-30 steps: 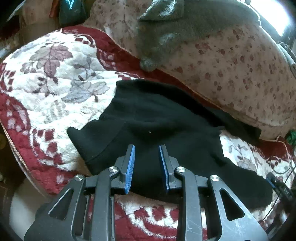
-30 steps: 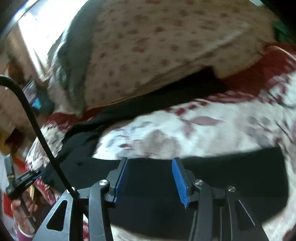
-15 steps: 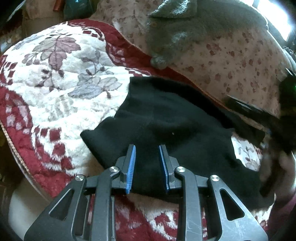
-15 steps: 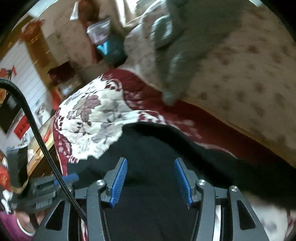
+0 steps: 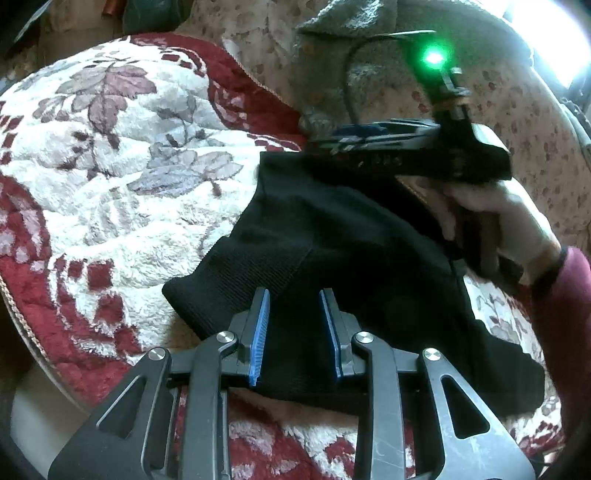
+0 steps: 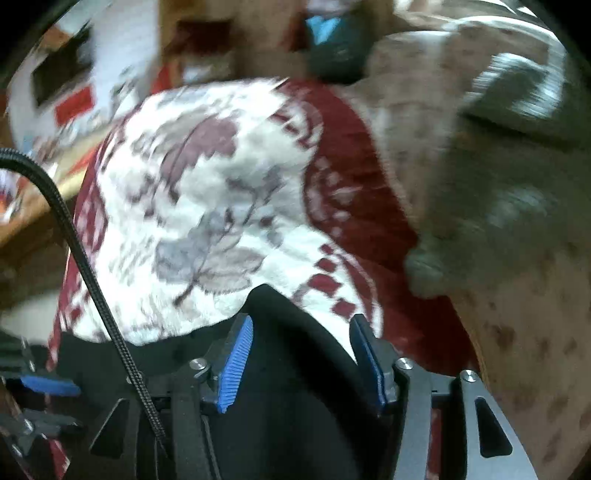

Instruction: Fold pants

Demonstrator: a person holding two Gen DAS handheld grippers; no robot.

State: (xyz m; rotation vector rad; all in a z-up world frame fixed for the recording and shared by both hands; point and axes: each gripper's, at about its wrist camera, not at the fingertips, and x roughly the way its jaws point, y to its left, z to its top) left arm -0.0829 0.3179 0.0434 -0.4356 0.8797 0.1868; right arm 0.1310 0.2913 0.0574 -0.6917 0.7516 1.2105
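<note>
Your right gripper point(image 5: 354, 142) has swung over to the far edge of the black pants point(image 5: 332, 251) on the blanket point(image 5: 122, 155). Both jaws are open and empty; your left gripper point(image 5: 295, 336) waits at the near edge, likely for a fold.

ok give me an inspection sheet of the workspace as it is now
surface: red and white floral blanket, plush, lying over a seat.
job's things: black pants partly folded on the blanket.
clutter: grey cloth lying on the spotted cushion behind.
grippers: left gripper open over the pants' near edge; right gripper open over the pants' far corner.
cables: black braided cable beside the right gripper.
surroundings: bright window at far right; the right wrist view is blurred.
</note>
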